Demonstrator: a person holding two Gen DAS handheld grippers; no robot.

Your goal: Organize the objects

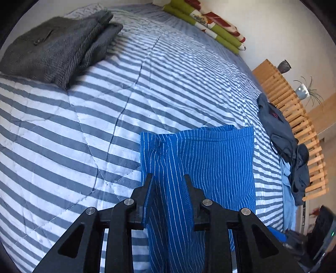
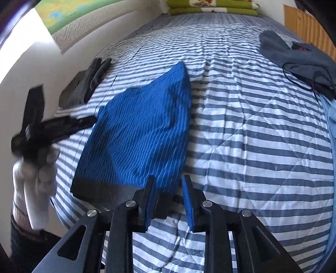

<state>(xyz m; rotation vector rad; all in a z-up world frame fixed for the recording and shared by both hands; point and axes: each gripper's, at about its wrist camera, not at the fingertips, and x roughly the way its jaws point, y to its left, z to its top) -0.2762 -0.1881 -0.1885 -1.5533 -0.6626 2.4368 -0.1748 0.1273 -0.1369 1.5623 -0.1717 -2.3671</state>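
Observation:
Blue striped shorts (image 1: 210, 159) lie on the striped bed quilt (image 1: 63, 130). In the left wrist view my left gripper (image 1: 169, 178) is open, with its fingers on either side of a raised fold of the shorts. In the right wrist view the shorts (image 2: 138, 134) lie ahead with their dark waistband nearest. My right gripper (image 2: 169, 180) is open at the waistband corner, not closed on it. The left gripper (image 2: 69, 124) shows there at the shorts' left edge, held by a white-gloved hand.
A folded grey garment (image 1: 54, 46) lies at the quilt's far left. A dark grey garment (image 1: 279, 134) with light blue cloth under it lies by the wooden slatted rail (image 1: 294, 117). Green patterned cushions (image 1: 205, 19) lie at the head of the bed.

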